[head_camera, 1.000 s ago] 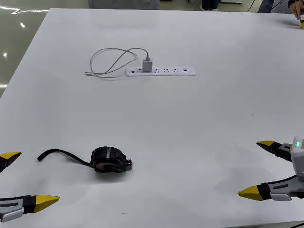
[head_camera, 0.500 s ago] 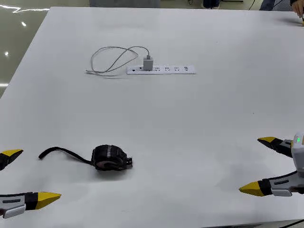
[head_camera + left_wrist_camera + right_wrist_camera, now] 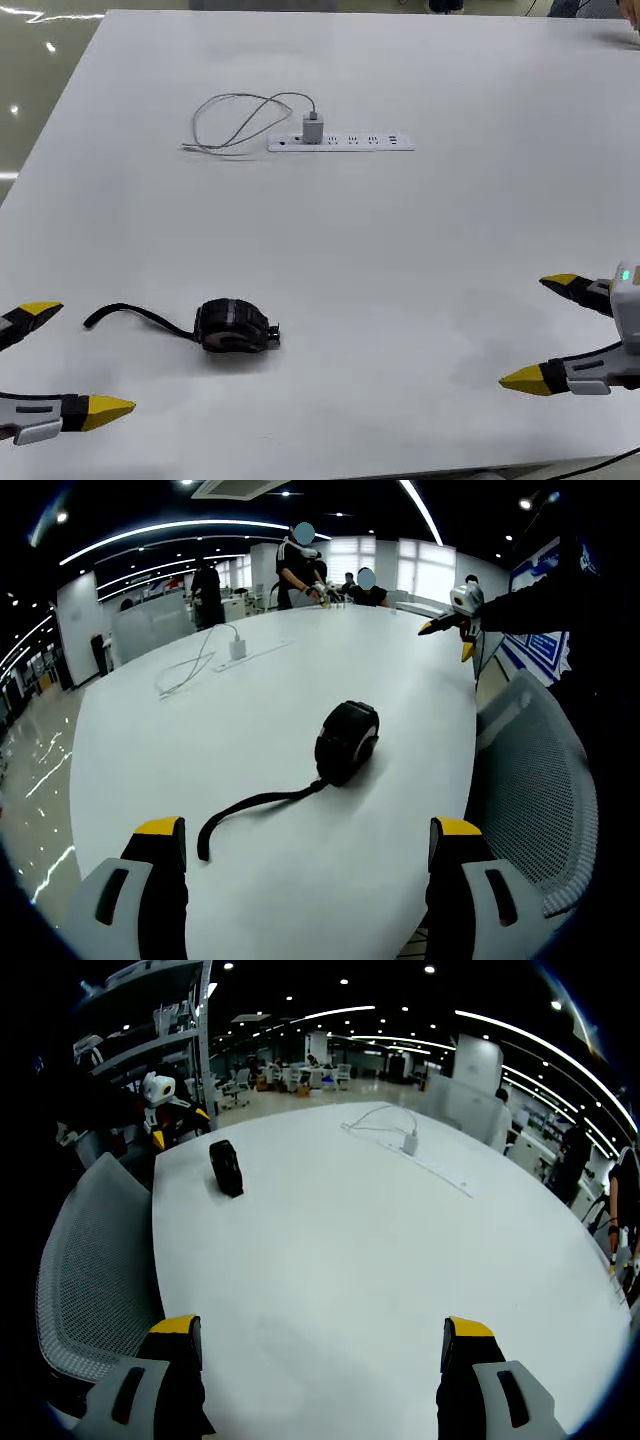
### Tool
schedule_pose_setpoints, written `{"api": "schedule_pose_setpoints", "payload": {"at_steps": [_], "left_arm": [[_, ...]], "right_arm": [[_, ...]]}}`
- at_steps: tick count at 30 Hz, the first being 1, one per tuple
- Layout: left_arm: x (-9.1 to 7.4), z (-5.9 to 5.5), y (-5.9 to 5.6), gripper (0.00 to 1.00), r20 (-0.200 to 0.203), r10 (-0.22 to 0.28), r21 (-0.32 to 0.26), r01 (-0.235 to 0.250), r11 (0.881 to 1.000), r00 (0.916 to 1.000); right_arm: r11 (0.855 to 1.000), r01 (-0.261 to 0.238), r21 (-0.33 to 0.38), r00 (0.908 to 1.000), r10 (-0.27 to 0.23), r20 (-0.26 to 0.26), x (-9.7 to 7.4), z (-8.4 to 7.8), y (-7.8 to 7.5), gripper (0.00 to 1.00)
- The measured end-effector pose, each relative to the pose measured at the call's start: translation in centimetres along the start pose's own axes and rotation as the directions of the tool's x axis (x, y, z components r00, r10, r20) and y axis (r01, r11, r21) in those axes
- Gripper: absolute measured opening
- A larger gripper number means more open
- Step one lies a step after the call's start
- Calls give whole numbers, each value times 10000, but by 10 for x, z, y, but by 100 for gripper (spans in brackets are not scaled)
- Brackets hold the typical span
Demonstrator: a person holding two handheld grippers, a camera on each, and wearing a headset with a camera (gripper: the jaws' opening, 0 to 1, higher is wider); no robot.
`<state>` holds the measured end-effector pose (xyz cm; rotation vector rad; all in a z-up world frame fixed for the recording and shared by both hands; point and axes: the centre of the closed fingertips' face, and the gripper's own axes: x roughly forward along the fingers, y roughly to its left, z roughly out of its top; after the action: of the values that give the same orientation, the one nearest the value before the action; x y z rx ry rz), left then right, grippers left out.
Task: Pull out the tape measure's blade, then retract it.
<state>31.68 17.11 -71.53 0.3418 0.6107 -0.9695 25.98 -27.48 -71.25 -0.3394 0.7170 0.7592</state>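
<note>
Both my hand-held grippers are released, jaws spread: left hand-held gripper [image 3: 78, 358] near the tape measure's [image 3: 232, 325] left, right hand-held gripper [image 3: 535, 330] well to its right. The round black tape measure lies on the smooth white counter [image 3: 400, 250], thin strap [image 3: 130, 318] curling leftward; a slim white power strip [image 3: 340, 142] lies beyond it.

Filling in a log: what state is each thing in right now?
Tape measure: blade in, lying on the table, ungripped.
Left gripper: open, empty.
Right gripper: open, empty.
Charger: plugged into the power strip.
</note>
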Motion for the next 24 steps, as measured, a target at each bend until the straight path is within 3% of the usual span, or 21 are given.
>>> {"api": "schedule_pose_setpoints", "payload": {"at_steps": [6,12,18,24], "left_arm": [[10,13,-4,99,26,-388,269,388,9989,9992],[20,17,-9,99,-264,-750,835,769,9935,9968],[26,26,-12,99,-646,-1124,1452,1208,9820,9916],[39,39,-7,99,-896,-1292,1916,1444,9708,9876]], "right_arm": [[9996,-122,-255,9997,127,193,2,18,2,99],[9994,-252,-241,9995,257,208,7,26,3,99],[9981,-431,-451,9989,438,144,14,36,5,99],[9939,-638,-902,9979,648,79,22,49,11,99]]}}
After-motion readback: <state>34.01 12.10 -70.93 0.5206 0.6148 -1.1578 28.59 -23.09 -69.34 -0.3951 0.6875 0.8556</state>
